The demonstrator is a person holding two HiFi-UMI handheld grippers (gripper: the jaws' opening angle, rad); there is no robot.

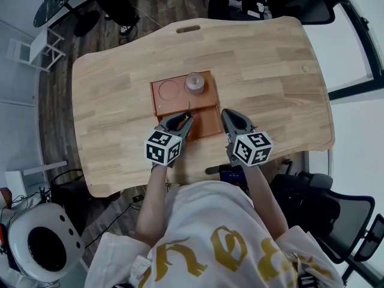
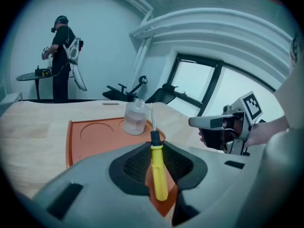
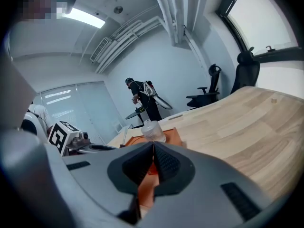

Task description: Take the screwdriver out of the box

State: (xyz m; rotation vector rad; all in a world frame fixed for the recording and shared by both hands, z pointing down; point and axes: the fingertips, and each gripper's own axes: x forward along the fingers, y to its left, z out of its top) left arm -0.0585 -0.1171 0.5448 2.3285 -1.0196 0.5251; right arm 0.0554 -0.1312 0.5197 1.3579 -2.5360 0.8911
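The screwdriver (image 2: 159,175) has a yellow handle, a black collar and a thin metal shaft. My left gripper (image 2: 156,145) is shut on its handle, and the shaft sticks up past the fingertips. In the head view my left gripper (image 1: 185,120) holds the screwdriver (image 1: 189,108) above the near part of the flat orange box (image 1: 180,104). My right gripper (image 1: 229,114) hovers just right of the box, jaws shut with nothing between them. In the right gripper view its tips (image 3: 153,145) meet in front of the box (image 3: 176,136).
A clear lidded jar (image 1: 195,83) stands in the box's far right recess, beside an empty round recess (image 1: 169,90). The wooden table (image 1: 270,71) has a slot (image 1: 188,29) at its far edge. A person (image 2: 61,56) stands at a round table in the background. Office chairs (image 1: 312,5) ring the table.
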